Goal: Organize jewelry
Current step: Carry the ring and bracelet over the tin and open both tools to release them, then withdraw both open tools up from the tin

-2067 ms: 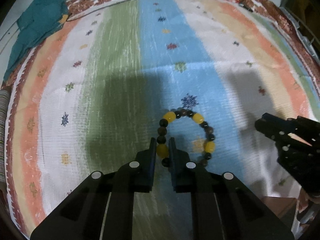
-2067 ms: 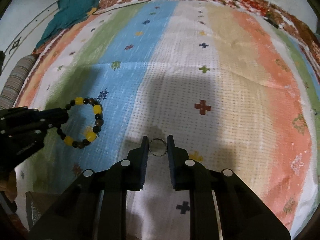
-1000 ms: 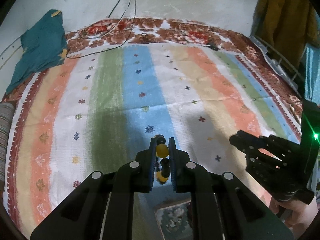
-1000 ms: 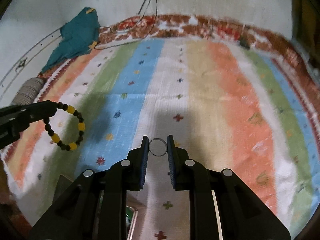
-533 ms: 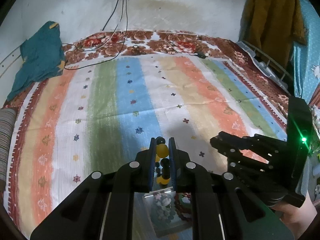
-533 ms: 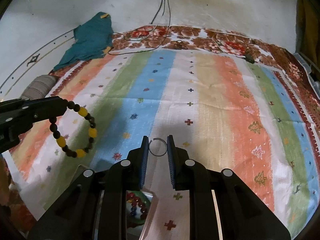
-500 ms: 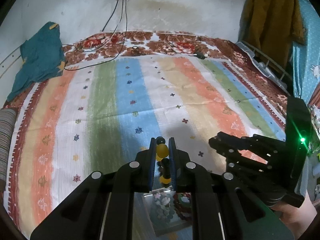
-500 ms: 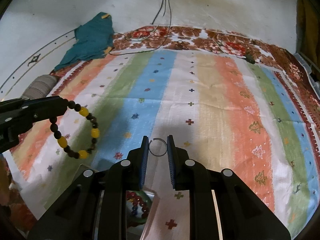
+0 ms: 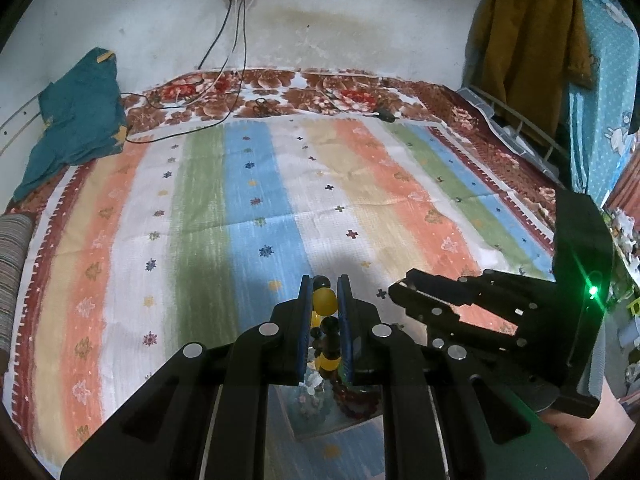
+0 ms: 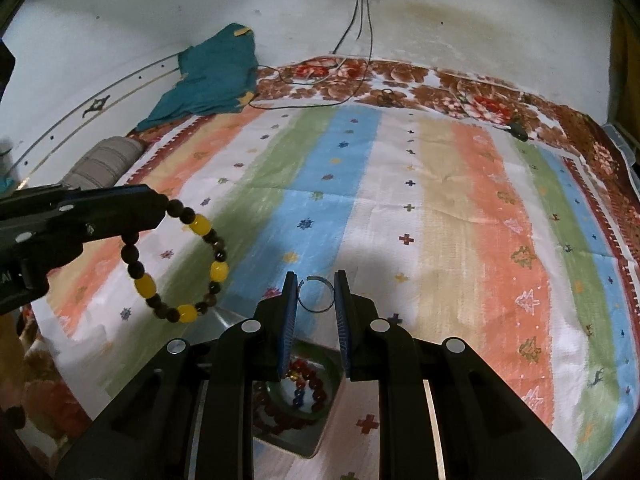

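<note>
My left gripper [image 9: 324, 294] is shut on a bracelet of yellow and dark beads [image 9: 325, 301] and holds it in the air; the bracelet hangs below the fingers in the right wrist view [image 10: 180, 264]. My right gripper [image 10: 316, 290] is shut on a thin silver ring [image 10: 315, 295], also held up above the striped bedcover [image 10: 400, 200]. Under both grippers sits an open jewelry box [image 10: 304, 400] with red and dark beads inside; it also shows in the left wrist view [image 9: 332, 404]. The right gripper appears at the right of the left wrist view [image 9: 404, 292].
A teal cloth [image 9: 76, 116] lies at the far left corner of the bed. Cables [image 9: 224, 52] run from a wall socket onto the floral bedspread. A striped bolster [image 10: 104, 164] lies at the left edge. Clothes [image 9: 528, 48] hang at the right.
Both grippers have risen from the bedcover, carrying the bracelet and the ring, and pulled back toward the near edge. The jewelry box has come into view beneath them.
</note>
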